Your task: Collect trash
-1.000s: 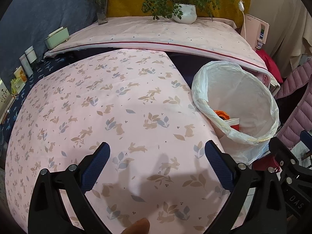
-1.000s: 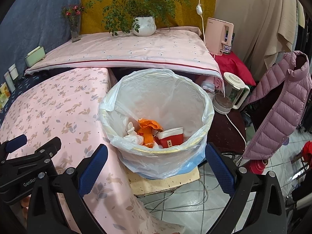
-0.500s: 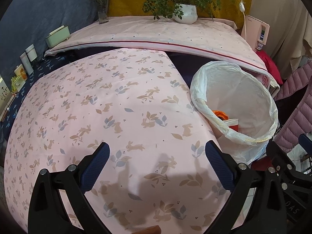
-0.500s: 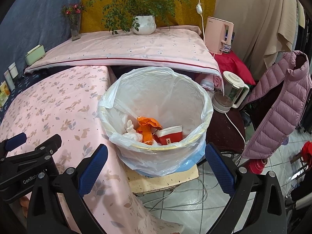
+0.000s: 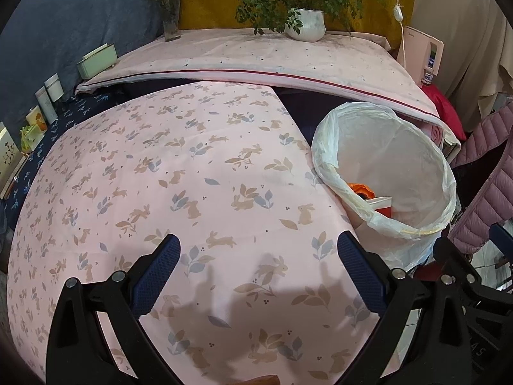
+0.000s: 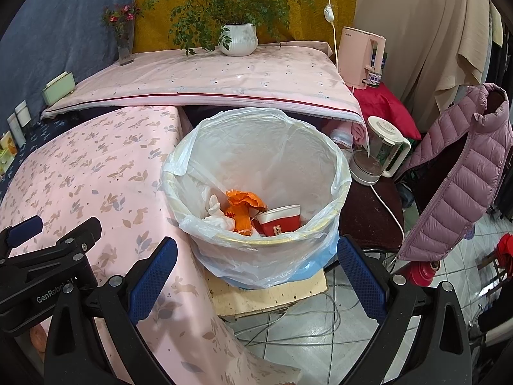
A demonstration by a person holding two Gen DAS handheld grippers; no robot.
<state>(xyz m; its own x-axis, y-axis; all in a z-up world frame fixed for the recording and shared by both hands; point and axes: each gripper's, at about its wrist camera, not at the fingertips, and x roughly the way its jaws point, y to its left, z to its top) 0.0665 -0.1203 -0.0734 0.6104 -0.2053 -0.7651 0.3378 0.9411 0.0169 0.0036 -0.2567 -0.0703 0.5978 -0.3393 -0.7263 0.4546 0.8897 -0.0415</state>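
A trash bin lined with a white plastic bag (image 6: 256, 147) stands beside the table; it also shows in the left wrist view (image 5: 384, 160). Inside lie an orange wrapper (image 6: 245, 205), a red and white paper cup (image 6: 279, 221) and crumpled white paper (image 6: 218, 216). My right gripper (image 6: 256, 256) is open and empty, held just in front of the bin. My left gripper (image 5: 258, 256) is open and empty, above the table with the pink rabbit-print cloth (image 5: 160, 176). The left gripper also shows at the left of the right wrist view (image 6: 48, 250).
A raised shelf with a potted plant (image 6: 239, 38), a flower vase (image 6: 123, 45) and a pink kettle (image 6: 360, 57) runs along the back. A blender jug (image 6: 381, 150), a purple puffer jacket (image 6: 461, 166) and loose cables on the tiled floor (image 6: 288, 324) lie to the right.
Both grippers have drifted slightly back and away from the bin. Both stay open and empty. The trash in the bin has not moved.
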